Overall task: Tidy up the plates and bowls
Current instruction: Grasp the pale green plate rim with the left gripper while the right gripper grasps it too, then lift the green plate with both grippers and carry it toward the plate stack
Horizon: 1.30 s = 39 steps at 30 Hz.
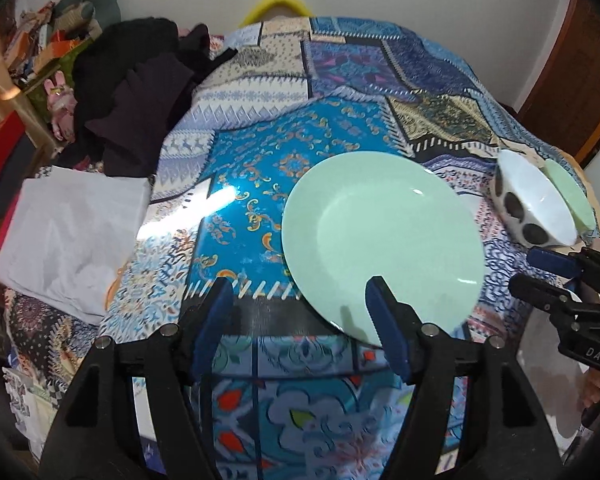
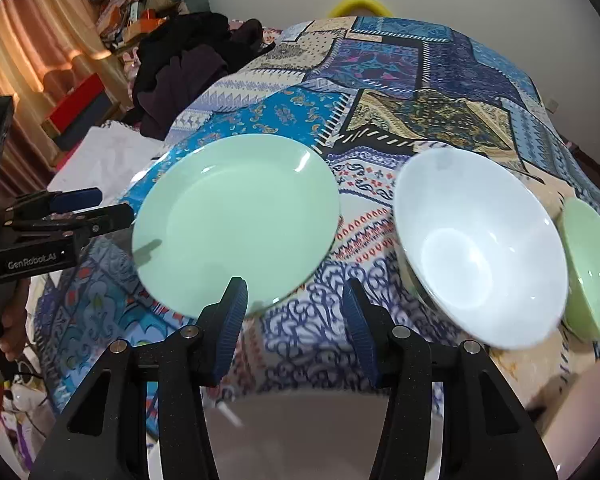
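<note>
A mint green plate [image 1: 384, 240] is being carried flat on the table [image 1: 260, 200], which is being covered by a patterned blue cloth. The left claw [image 1: 300, 312] is being held released, nothing gripped; its right fingertip [image 1: 380, 300] is being seen over the plate's near rim, the left finger off the plate over the cloth. The right claw [image 2: 296, 312] is being held released too, with the plate [image 2: 236, 220] lying ahead-left of it and a white bowl [image 2: 480, 248] ahead-right. A green bowl [image 2: 592, 264] is being seen just right of the white bowl, touching or nearly so. Dark clothes [image 1: 140, 92] and a white bag [image 1: 72, 232] are being seen at the left.
</note>
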Each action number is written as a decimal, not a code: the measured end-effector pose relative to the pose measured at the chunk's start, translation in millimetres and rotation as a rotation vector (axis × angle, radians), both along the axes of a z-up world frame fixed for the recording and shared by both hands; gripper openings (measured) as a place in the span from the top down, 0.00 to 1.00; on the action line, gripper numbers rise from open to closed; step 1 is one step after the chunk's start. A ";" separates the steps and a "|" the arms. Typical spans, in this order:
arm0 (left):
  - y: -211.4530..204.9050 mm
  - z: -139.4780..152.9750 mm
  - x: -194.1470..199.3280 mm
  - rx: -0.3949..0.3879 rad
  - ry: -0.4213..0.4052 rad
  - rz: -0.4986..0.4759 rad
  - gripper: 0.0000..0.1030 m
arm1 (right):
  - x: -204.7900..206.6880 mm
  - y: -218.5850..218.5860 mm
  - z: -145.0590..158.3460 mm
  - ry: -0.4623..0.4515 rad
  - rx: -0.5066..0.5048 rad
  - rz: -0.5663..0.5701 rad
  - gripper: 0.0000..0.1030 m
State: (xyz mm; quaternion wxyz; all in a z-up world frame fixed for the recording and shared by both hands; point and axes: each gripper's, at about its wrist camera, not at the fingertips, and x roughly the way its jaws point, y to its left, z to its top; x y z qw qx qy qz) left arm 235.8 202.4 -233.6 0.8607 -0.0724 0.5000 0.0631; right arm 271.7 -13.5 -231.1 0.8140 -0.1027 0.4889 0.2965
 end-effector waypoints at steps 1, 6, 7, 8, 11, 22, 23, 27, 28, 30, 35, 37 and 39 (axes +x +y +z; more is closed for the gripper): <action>1.5 -3.3 3.6 -0.005 0.007 -0.003 0.34 | 2.2 2.3 -2.4 0.009 0.000 0.002 0.55; 12.4 -21.4 24.1 -0.036 0.037 -0.003 0.34 | 14.3 9.7 -12.5 0.051 -0.005 -0.002 0.57; 14.0 -24.2 27.3 -0.039 0.039 -0.004 0.34 | 15.6 10.8 -13.4 0.055 -0.004 -0.003 0.58; 14.8 -26.5 29.8 -0.038 0.037 -0.009 0.34 | 16.1 12.1 -14.1 0.056 -0.005 -0.004 0.58; 17.2 -34.5 36.8 -0.032 0.046 -0.014 0.34 | 19.7 16.7 -18.1 0.069 -0.019 -0.007 0.58; 8.1 -46.3 52.6 -0.037 0.051 -0.082 0.61 | 24.6 22.8 -21.3 0.065 -0.045 -0.002 0.62; 7.1 -46.0 52.2 -0.028 0.051 -0.080 0.61 | 24.2 22.6 -21.6 0.070 -0.041 0.002 0.62; 10.7 -44.5 46.0 -0.041 0.058 -0.071 0.67 | 20.0 26.8 -21.5 0.089 -0.027 0.023 0.64; 12.7 -43.4 41.7 -0.045 0.062 -0.069 0.68 | 16.4 29.3 -21.2 0.093 -0.024 0.036 0.64; 16.1 -41.7 33.0 -0.050 0.064 -0.061 0.69 | 9.7 34.5 -21.0 0.098 -0.022 0.059 0.65; 24.9 -37.2 -3.5 -0.041 0.074 -0.030 0.69 | -13.4 45.9 -19.4 0.120 -0.016 0.122 0.67; 27.6 -35.6 -21.9 -0.049 0.080 -0.019 0.69 | -22.4 49.6 -19.2 0.127 -0.015 0.140 0.67; 29.1 -34.4 -37.8 -0.057 0.083 -0.009 0.69 | -26.0 53.3 -20.1 0.127 -0.019 0.151 0.67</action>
